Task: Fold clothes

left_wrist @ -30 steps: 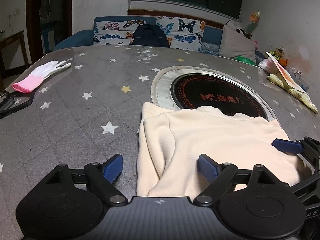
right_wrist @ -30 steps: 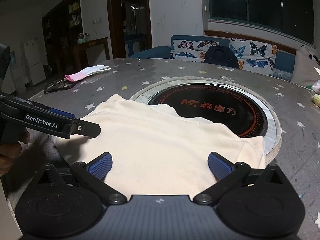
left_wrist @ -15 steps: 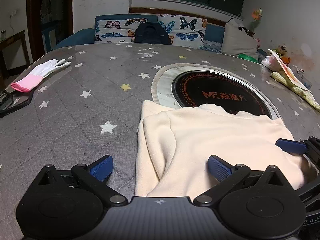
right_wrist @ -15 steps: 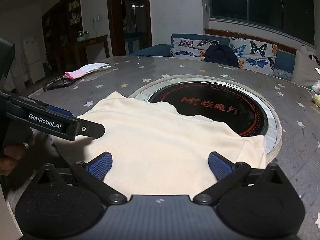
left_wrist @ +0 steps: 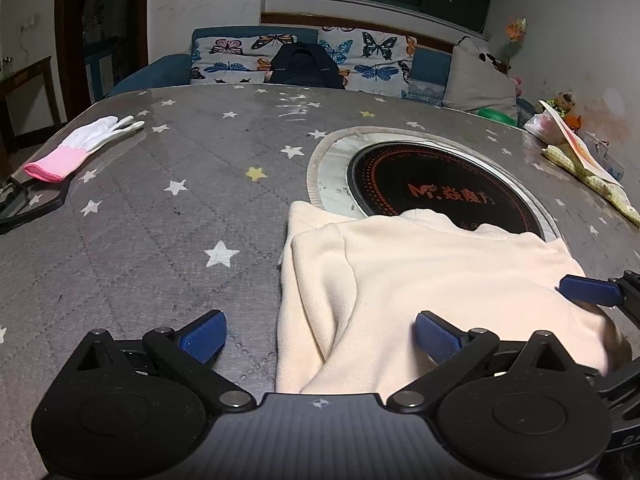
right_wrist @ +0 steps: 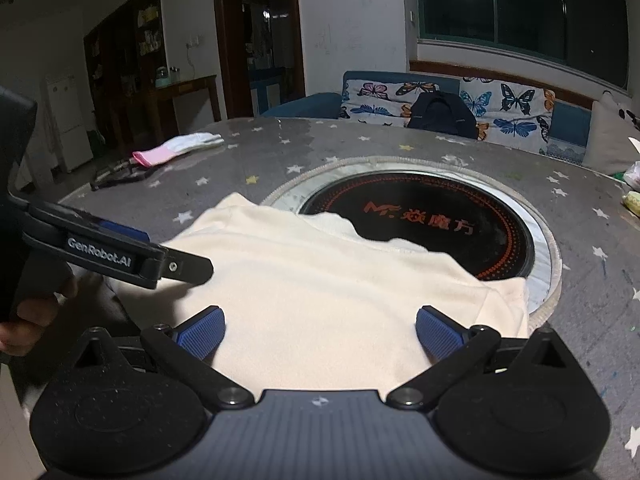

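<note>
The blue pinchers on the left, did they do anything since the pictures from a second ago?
Yes. The left gripper has just opened its jaws wider; the near left edge of the cream garment lies between them, not pinched. The right gripper stayed wide open over the garment. The garment, the white and pink glove and the black round cooktop kept their places.

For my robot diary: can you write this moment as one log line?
stage: fold done | cream garment: folded on table | left gripper: just opened, empty | right gripper: open, empty
</note>
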`<state>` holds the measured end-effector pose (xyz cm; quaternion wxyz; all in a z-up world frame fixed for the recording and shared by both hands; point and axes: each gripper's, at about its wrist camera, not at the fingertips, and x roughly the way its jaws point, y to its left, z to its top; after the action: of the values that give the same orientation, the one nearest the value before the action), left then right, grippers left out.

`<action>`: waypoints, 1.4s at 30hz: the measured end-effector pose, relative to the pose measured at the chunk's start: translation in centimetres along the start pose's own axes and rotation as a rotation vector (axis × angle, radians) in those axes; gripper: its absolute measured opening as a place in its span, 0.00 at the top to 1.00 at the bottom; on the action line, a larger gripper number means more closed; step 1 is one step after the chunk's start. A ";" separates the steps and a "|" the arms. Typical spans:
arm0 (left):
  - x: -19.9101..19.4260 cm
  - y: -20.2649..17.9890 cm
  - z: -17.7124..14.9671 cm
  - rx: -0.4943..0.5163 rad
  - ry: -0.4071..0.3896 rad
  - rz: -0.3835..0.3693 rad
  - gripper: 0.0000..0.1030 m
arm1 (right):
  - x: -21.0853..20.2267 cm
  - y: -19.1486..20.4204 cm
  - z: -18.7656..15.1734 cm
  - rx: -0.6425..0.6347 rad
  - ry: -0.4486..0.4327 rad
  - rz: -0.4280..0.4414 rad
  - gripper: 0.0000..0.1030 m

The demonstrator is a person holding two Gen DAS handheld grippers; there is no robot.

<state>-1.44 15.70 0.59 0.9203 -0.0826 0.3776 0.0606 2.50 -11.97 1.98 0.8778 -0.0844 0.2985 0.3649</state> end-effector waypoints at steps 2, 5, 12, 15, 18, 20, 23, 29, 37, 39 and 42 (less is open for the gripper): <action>-0.2 0.2 0.1 -0.002 -0.007 0.004 0.02 | -0.4 0.0 0.2 0.000 -0.008 0.004 0.00; -0.7 0.4 0.3 -0.004 -0.025 0.007 0.03 | -1.0 -0.3 0.5 0.007 -0.020 -0.005 0.00; -1.3 0.7 0.9 -0.009 -0.057 0.003 0.03 | -2.5 -2.0 0.9 0.049 -0.047 -0.036 0.01; -1.2 0.7 1.0 -0.009 -0.056 0.001 0.03 | -2.8 -2.8 0.9 0.067 -0.049 -0.048 0.02; -1.1 0.8 0.9 -0.014 -0.049 -0.011 0.03 | -3.1 -3.7 0.8 0.093 -0.045 -0.059 0.03; -1.0 0.9 0.8 -0.018 -0.042 -0.020 0.03 | -3.1 -4.2 0.7 0.107 -0.041 -0.061 0.05; -0.8 0.9 0.9 -0.025 -0.031 -0.028 0.03 | -3.1 -4.9 0.4 0.129 -0.034 -0.075 0.06; -0.5 0.7 0.9 -0.020 -0.021 -0.030 0.03 | -2.7 -6.4 -0.2 0.187 -0.010 -0.095 0.08; 0.0 0.4 0.9 -0.017 -0.002 -0.040 0.10 | -2.9 -7.0 -0.3 0.222 -0.018 -0.103 0.10; 0.0 0.2 1.0 -0.003 -0.005 -0.034 0.10 | -3.1 -6.4 0.1 0.194 -0.031 -0.099 0.10; -0.1 0.0 1.1 0.000 -0.020 -0.002 0.08 | -2.8 -5.1 0.5 0.155 -0.041 -0.069 0.09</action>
<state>-0.76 15.89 1.47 0.9240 -0.0822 0.3685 0.0604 4.67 -17.11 3.70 0.8997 -0.0190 0.3047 0.3119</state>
